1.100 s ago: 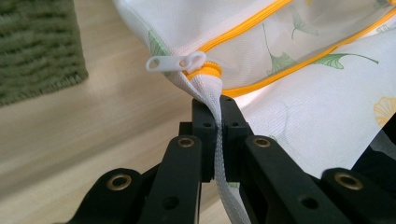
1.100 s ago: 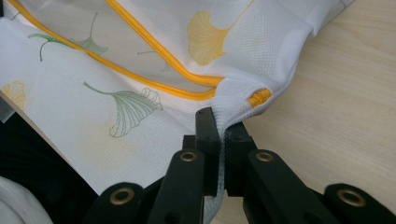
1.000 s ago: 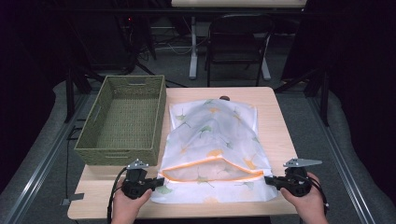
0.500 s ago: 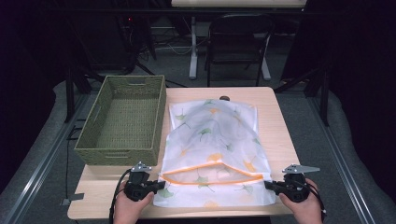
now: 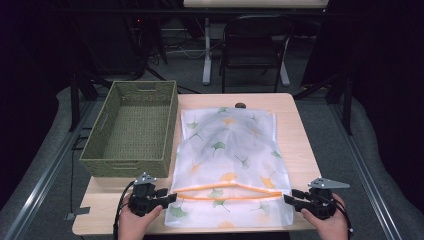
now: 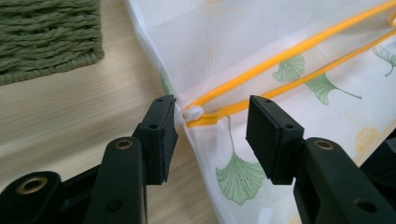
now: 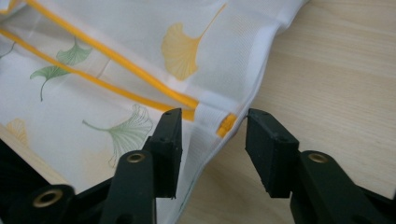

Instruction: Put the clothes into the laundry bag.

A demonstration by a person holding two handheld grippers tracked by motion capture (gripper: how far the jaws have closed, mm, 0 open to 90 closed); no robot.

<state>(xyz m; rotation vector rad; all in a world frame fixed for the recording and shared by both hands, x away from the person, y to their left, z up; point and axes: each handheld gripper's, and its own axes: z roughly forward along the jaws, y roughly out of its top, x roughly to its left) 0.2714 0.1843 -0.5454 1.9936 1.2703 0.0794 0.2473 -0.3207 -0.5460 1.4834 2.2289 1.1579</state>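
A thin white mesh bag with green and yellow leaf prints and an orange zip (image 5: 227,160) lies flat on the light wooden table (image 5: 300,135); it fills the middle and right part of the top, with its zip end near the person's edge; a green woven basket (image 5: 132,127) sits just beside it on the left.

The left gripper (image 5: 167,198) is at the bag's near left corner; its jaws have just been opening and now stand about half apart; the left end of the zip sits between them, and one black pad touches the white edge there without squeezing it, while the other pad is off the cloth.

The right gripper (image 5: 290,199) is at the near right corner; its jaws have just been opening too and stand a bit more than half apart; the right end of the zip lies between them, loose, with no pad pressing on it.
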